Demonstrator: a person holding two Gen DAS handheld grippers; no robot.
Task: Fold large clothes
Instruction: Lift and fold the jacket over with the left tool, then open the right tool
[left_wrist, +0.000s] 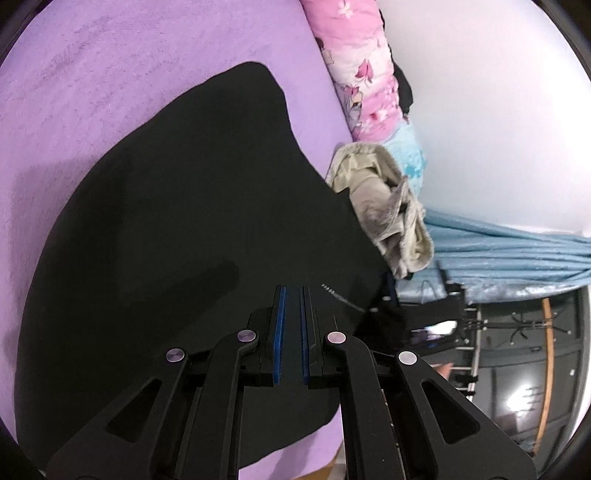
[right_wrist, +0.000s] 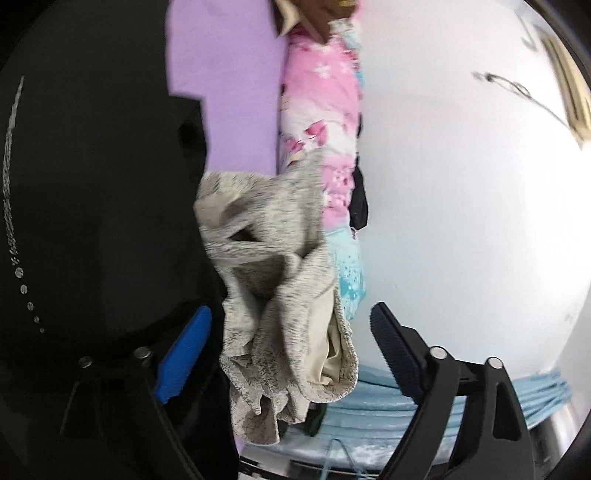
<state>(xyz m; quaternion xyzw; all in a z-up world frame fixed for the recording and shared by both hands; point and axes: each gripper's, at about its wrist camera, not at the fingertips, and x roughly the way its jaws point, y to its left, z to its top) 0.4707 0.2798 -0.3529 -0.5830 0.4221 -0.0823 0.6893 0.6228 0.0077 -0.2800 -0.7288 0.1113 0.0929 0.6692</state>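
Note:
A large black garment (left_wrist: 177, 206) lies spread on the purple bed cover (left_wrist: 92, 74). My left gripper (left_wrist: 292, 291) rests over its near edge, jaws shut, with dark fabric filling the narrow slot between the blue pads (left_wrist: 279, 332). A row of small studs (left_wrist: 340, 295) shows just right of the fingertips. In the right wrist view the black garment (right_wrist: 92, 192) fills the left side. My right gripper (right_wrist: 290, 308) stands wide open, pressing on nothing. Beyond its jaws lies a crumpled grey-beige garment (right_wrist: 280, 280), also visible as the grey-beige garment (left_wrist: 384, 206) at the black garment's right edge.
A rolled pink floral quilt (left_wrist: 362, 74) with a light blue end lies along the white wall (left_wrist: 480, 110), also visible as the quilt (right_wrist: 321, 110). A folded blue cloth (left_wrist: 498, 254) hangs at the bed's end. Dark stands and frames (left_wrist: 480, 332) fill the lower right.

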